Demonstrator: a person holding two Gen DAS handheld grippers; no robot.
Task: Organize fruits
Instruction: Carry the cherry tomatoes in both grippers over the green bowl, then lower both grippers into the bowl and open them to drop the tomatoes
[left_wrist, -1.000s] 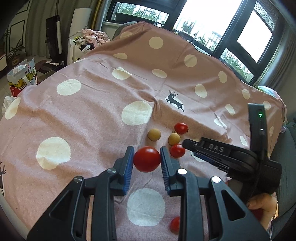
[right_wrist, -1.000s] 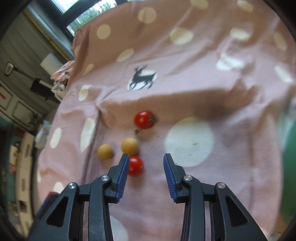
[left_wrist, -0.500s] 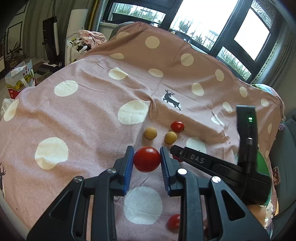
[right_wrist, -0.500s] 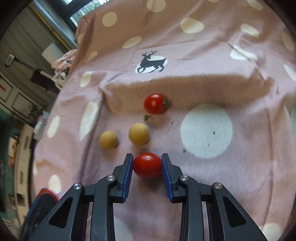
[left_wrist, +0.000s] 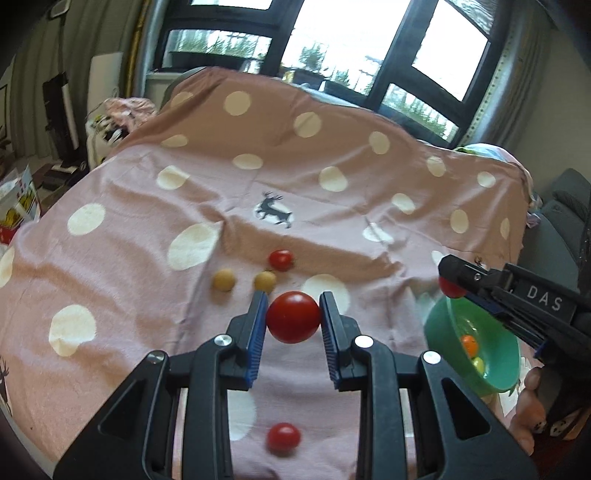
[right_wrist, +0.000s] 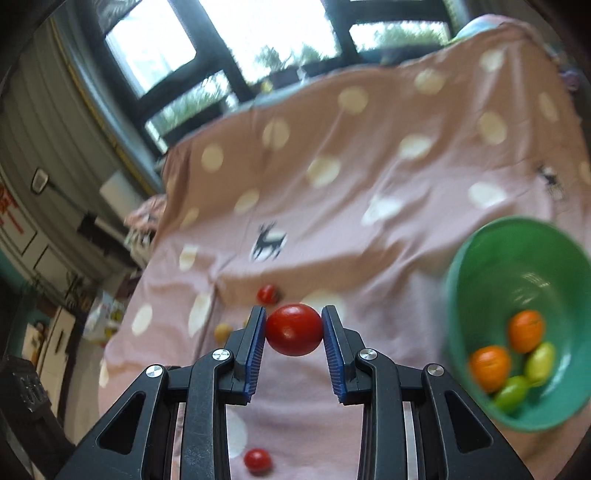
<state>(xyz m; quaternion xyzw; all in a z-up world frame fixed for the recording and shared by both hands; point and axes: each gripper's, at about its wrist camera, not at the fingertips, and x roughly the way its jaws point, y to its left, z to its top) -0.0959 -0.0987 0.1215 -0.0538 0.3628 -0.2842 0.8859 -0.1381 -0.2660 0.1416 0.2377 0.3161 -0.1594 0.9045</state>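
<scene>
My left gripper (left_wrist: 293, 322) is shut on a red tomato (left_wrist: 293, 322), held above the pink dotted cloth (left_wrist: 129, 229). My right gripper (right_wrist: 294, 329) is shut on another red tomato (right_wrist: 294, 329), lifted off the cloth; in the left wrist view that gripper (left_wrist: 451, 284) is at the right, near the rim of a green bowl (left_wrist: 436, 325). The bowl (right_wrist: 476, 258) holds two orange and two yellow-green fruits. On the cloth lie a red tomato (left_wrist: 281, 259), two tan round fruits (left_wrist: 223, 280) (left_wrist: 264, 281), and a near red tomato (left_wrist: 283, 437).
The cloth covers a raised surface that drops off at left, with bags and clutter on the floor (left_wrist: 14, 206). Dark-framed windows (left_wrist: 332, 44) stand behind. A grey sofa (left_wrist: 561, 206) is at the right.
My right gripper has lifted its tomato off the cloth and swung right toward the green bowl, which has come into view. My left gripper still holds its tomato.
</scene>
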